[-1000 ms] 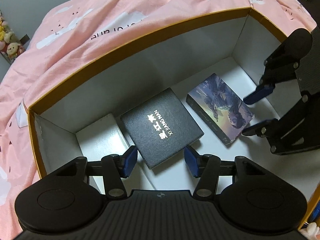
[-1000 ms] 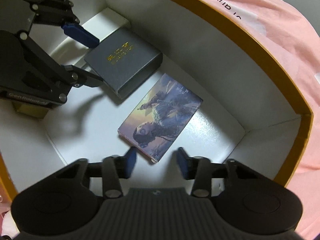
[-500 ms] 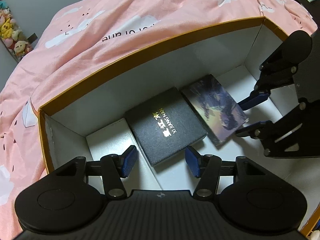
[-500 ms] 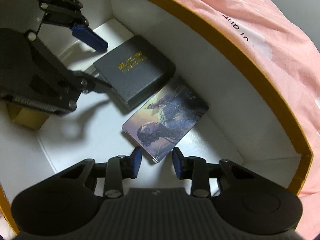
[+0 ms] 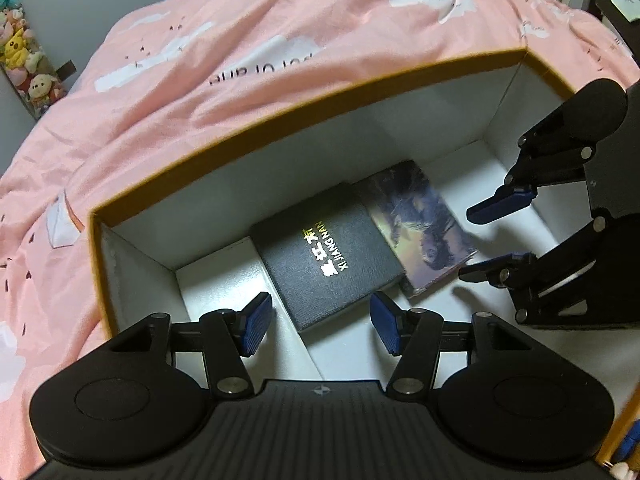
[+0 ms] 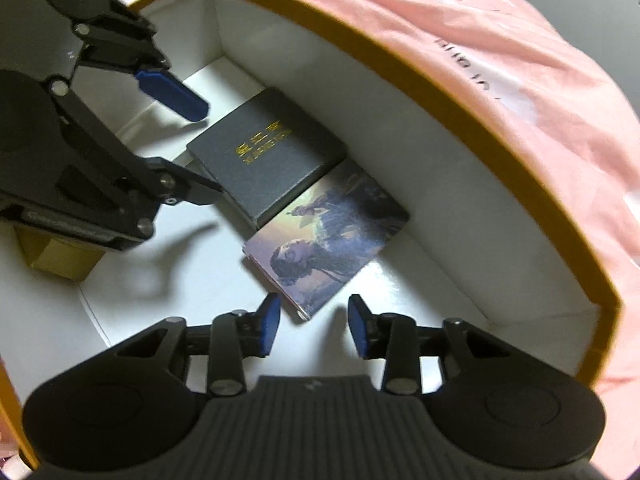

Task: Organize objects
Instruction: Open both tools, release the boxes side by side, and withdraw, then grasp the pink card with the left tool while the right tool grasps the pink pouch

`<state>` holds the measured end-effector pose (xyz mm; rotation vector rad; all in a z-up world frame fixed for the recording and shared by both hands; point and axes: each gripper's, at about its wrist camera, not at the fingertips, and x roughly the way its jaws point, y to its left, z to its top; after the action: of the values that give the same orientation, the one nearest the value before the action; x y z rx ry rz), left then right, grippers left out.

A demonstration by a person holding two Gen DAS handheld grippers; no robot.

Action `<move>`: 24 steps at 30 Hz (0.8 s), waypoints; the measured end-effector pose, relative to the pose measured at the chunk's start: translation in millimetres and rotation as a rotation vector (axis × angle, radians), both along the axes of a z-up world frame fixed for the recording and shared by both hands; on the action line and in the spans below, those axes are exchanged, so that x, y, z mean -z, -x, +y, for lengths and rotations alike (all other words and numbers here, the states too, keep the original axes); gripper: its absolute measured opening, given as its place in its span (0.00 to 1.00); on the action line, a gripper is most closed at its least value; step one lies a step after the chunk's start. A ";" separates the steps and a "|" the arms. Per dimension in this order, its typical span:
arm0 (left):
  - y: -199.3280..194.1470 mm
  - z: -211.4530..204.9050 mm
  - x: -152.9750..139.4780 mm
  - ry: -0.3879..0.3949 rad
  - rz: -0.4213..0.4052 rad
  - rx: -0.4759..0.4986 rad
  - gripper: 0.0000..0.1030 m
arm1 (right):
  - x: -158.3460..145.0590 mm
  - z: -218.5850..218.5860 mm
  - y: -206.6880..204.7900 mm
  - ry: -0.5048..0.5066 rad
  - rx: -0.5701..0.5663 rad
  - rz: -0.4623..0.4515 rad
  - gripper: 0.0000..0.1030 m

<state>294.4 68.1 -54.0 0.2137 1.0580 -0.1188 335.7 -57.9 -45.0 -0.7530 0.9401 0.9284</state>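
A black textured box with gold lettering point(image 5: 326, 254) point(image 6: 268, 158) lies flat inside a large white storage box with an orange rim point(image 5: 280, 108) point(image 6: 440, 92). An illustrated card box point(image 5: 420, 228) point(image 6: 328, 236) lies right beside it, both close to the far wall. My left gripper point(image 5: 318, 330) is open and empty, just short of the black box's near corner. My right gripper point(image 6: 314, 330) is open and empty, just short of the illustrated box's near corner. Each gripper shows in the other's view.
The storage box sits on a pink bedspread with white cloud prints point(image 5: 240, 60). A small gold-brown box point(image 6: 60, 260) lies in the storage box under the left gripper's body. Plush toys point(image 5: 24, 64) stand at the far left. White floor shows right of the illustrated box.
The illustrated box has slid left against the black box and both sit closer to the far wall. Both grippers have pulled back and up a little. The right jaws narrowed, then reopened.
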 end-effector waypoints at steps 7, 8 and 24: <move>50.8 -11.6 -54.8 0.065 -0.124 0.019 0.66 | -46.4 -25.7 43.5 -0.139 0.123 -0.046 0.40; 63.3 -14.0 -63.5 0.083 -0.143 0.023 0.66 | -50.7 -50.3 45.0 -0.163 0.134 -0.055 0.41; 218.9 -15.3 -57.3 0.300 -0.068 0.010 0.69 | -59.2 -136.7 193.0 -0.395 0.351 0.098 0.47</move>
<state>75.5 52.8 3.3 -0.0480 0.9583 -0.2745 142.7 -194.6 14.3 -0.1992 0.9017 0.8089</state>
